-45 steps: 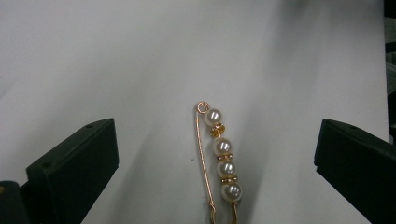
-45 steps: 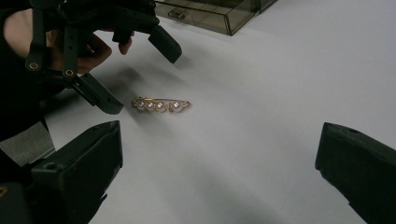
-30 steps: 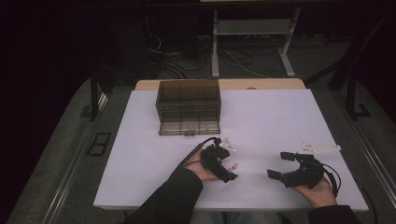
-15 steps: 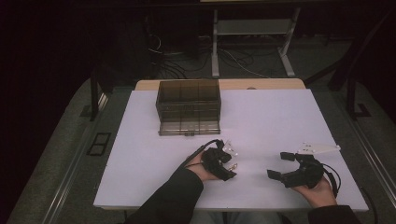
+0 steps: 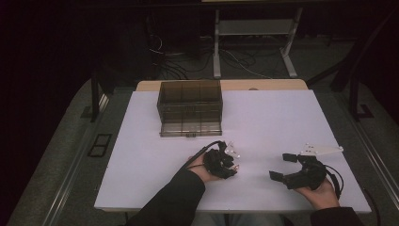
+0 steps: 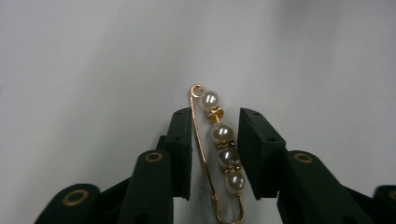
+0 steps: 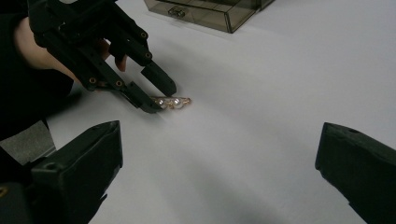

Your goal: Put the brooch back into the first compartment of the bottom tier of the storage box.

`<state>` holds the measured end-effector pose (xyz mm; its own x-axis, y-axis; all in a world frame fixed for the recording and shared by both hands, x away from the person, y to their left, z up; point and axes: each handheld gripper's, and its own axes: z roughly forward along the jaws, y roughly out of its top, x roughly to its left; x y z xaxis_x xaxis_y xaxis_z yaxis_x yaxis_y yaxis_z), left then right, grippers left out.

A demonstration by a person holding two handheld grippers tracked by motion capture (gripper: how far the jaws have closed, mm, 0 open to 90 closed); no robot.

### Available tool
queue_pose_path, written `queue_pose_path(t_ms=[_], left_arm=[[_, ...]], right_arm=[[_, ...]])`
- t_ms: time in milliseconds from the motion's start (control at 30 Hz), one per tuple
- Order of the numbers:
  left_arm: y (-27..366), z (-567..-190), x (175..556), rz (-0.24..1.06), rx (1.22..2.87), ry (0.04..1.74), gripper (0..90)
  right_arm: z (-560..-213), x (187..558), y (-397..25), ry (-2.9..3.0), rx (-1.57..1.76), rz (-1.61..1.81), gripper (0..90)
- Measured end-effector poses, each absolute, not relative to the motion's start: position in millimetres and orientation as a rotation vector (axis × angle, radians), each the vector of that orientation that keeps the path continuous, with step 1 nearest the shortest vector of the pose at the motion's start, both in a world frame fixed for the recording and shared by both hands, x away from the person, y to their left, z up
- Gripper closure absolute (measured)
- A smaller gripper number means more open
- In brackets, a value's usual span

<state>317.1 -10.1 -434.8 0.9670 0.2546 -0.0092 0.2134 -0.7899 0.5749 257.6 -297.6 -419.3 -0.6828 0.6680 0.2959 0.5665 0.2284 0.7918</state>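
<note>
A gold safety-pin brooch with several pearls [image 6: 222, 135] lies on the white table [image 5: 282, 117]. My left gripper [image 6: 215, 114] is down over it, one jaw on each side of the pin. The jaws are open, with a small gap to the pearls. The right gripper view has the left gripper [image 7: 162, 99] straddling the brooch [image 7: 175, 101] at its near end. In the high view the left gripper [image 5: 230, 167] is at the front middle. My right gripper [image 5: 281, 166] rests to its right, wide open and holding nothing, its jaws [image 7: 219, 140] pointing toward the brooch.
A smoky brown see-through drawer box [image 5: 190, 106] stands at the back middle of the table, its bottom drawer [image 5: 190, 128] pulled out a little; it is also the box [image 7: 210, 11] at the top of the right gripper view. Dark floor and cables lie beyond the table.
</note>
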Motion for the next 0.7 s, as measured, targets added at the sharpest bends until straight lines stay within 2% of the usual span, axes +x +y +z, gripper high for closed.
queue_pose_path(t_ms=[300,700], left_arm=[[-9,-434,322,0.069,2.520,0.328,77.3],[-10,-433,329,0.009,2.524,0.320,78.8]], right_arm=[[-419,258,-298,2.380,1.200,1.454,0.3],[-420,258,-299,2.383,1.200,1.451,0.3]])
